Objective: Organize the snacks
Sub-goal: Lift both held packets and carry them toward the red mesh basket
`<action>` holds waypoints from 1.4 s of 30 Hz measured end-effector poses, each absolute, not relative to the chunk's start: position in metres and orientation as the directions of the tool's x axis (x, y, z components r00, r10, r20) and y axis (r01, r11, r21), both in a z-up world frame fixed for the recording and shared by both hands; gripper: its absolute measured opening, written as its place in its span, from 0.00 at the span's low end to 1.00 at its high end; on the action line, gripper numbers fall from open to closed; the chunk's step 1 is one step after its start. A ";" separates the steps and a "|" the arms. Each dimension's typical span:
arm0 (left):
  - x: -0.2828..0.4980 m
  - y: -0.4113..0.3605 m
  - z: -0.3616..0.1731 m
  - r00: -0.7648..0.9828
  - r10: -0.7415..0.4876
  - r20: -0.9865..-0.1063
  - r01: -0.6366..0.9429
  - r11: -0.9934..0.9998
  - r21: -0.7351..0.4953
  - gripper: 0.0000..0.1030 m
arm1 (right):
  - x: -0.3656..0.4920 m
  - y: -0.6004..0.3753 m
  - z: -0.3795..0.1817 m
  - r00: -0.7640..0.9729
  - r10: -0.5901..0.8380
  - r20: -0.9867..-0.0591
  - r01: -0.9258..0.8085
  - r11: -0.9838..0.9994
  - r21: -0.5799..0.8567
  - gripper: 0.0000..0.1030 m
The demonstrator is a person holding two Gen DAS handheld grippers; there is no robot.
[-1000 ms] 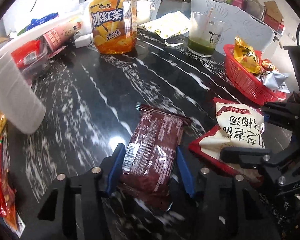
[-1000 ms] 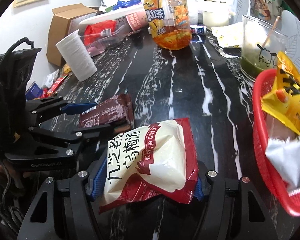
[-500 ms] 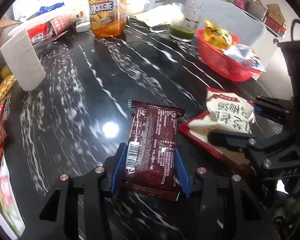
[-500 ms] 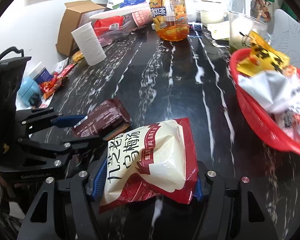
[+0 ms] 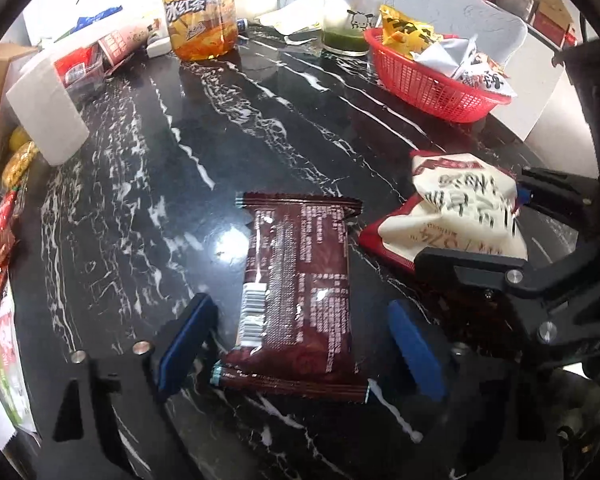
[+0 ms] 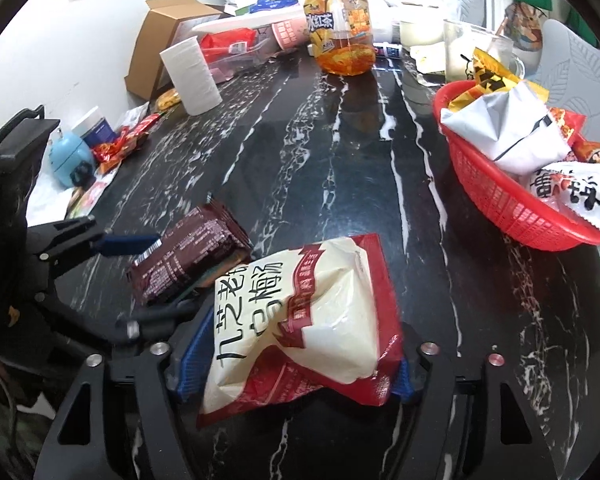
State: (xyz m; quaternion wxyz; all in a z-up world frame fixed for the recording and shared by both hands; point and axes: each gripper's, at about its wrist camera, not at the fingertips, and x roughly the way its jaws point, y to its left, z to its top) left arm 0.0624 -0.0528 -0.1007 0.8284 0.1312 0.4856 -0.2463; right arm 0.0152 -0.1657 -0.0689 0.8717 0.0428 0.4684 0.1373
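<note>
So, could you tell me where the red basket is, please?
The red basket sits at the table's right edge in both views, beyond the white bag and beside the glass.

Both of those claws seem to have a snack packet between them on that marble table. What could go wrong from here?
The left gripper is opening, its blue pads already clear of the brown packet, which lies far from the red basket; it may be left unsorted. The right gripper is also opening around the white and red bag, which could slide out. The basket is already piled with packets, so adding more could spill some over its rim.
</note>
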 end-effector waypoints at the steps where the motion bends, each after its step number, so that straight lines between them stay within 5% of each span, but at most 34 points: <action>1: 0.062 -0.052 -0.101 0.411 -0.292 -0.864 0.537 0.843 -0.029 0.87 | 0.015 -0.166 -0.069 0.526 0.279 -0.804 -0.199 0.959 0.202 0.76; 5: 0.057 -0.047 -0.100 0.438 -0.316 -0.841 0.550 0.835 -0.027 0.84 | 0.014 -0.165 -0.069 0.530 0.274 -0.803 -0.211 0.959 0.188 0.78; 9: 0.052 -0.046 -0.095 0.460 -0.347 -0.818 0.564 0.825 -0.033 0.47 | 0.015 -0.166 -0.069 0.536 0.274 -0.799 -0.215 0.959 0.184 0.79; 14: 0.054 -0.045 -0.094 0.459 -0.358 -0.813 0.561 0.827 -0.047 0.46 | 0.010 -0.151 -0.072 0.553 0.203 -0.808 -0.266 0.962 0.060 0.68; 19: 0.054 -0.040 -0.092 0.451 -0.367 -0.813 0.547 0.834 -0.073 0.46 | 0.008 -0.153 -0.071 0.556 0.223 -0.801 -0.265 0.961 0.084 0.63; 42: 0.050 -0.023 -0.058 0.502 -0.419 -0.756 0.523 0.844 -0.121 0.44 | 0.000 -0.151 -0.048 0.574 0.346 -0.742 -0.290 0.933 0.211 0.62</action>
